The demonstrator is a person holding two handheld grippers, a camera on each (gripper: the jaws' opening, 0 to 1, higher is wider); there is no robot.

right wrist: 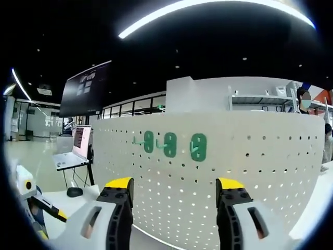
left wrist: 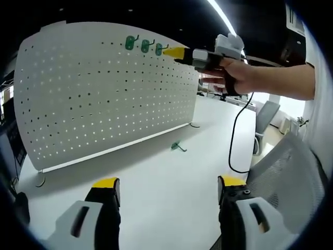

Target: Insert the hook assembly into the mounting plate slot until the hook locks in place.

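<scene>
White tabletop (left wrist: 171, 182), dim office behind, and a curved white pegboard (left wrist: 104, 94) standing upright near the far edge on little feet. Three green hooks (right wrist: 170, 144) already sit in a row by its top edge, flat oval plastic tabs with a small prong each. One more green hook (left wrist: 178, 147) lies loose on the table just in front of the board's bottom edge; that's likely your next one. Your right gripper (left wrist: 177, 52) is up at the top row, jaws spread wide and empty in its own view, just beside the third hook. Your left gripper (left wrist: 169, 185) hangs low over the table, wide open too, holding nothing.
</scene>
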